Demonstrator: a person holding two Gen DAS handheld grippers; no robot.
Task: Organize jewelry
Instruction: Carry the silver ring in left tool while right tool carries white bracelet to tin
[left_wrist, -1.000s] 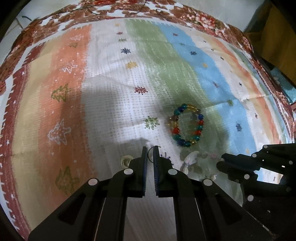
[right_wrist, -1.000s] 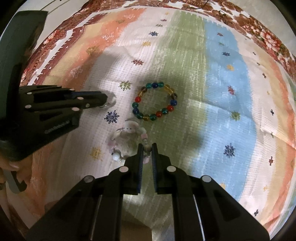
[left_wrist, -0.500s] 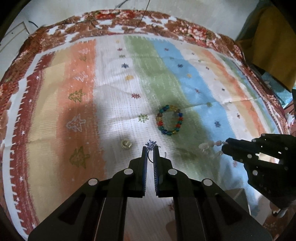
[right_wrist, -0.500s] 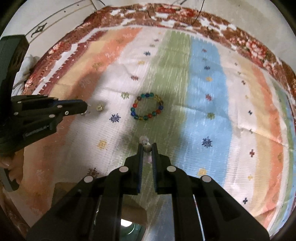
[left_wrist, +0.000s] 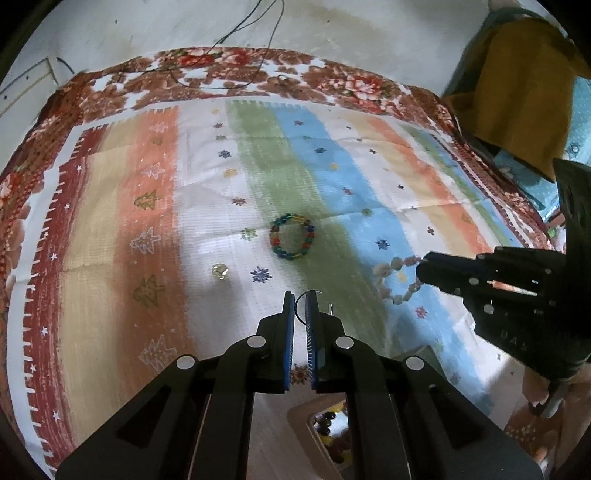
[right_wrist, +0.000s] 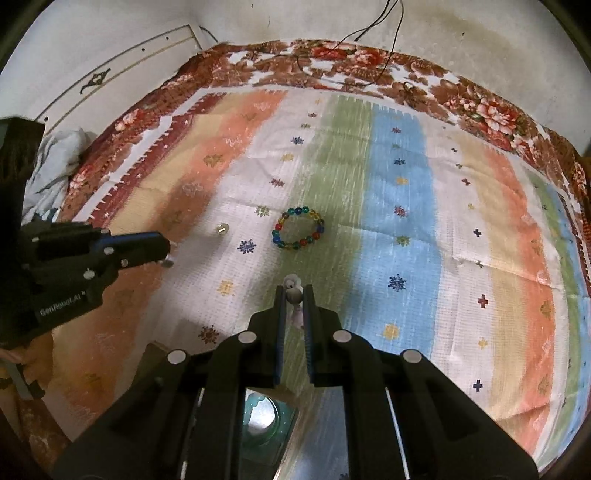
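Note:
My left gripper (left_wrist: 300, 297) is shut on a thin silver ring (left_wrist: 302, 309) and holds it above the striped cloth (left_wrist: 110, 258). My right gripper (right_wrist: 294, 291) is shut on a pale pink-and-white bead bracelet (right_wrist: 293, 291), which hangs from its tips in the left wrist view (left_wrist: 397, 275). A multicoloured glass bead bracelet (left_wrist: 291, 236) lies flat on the green stripe ahead of both grippers and also shows in the right wrist view (right_wrist: 298, 229). A small gold ring (left_wrist: 219, 271) lies on the white stripe to its left, also visible in the right wrist view (right_wrist: 221, 229).
An open wooden jewelry box (left_wrist: 328, 432) with beads inside sits under the left gripper; a box with a teal item (right_wrist: 264, 413) shows under the right one. A yellow cloth (left_wrist: 517, 92) hangs at the far right. Wires (right_wrist: 369, 48) trail over the cloth's far edge.
Both grippers have risen and pulled back from the cloth, each keeping its piece. The pale bracelet now hangs clear of the cloth. The boxes have come into view below.

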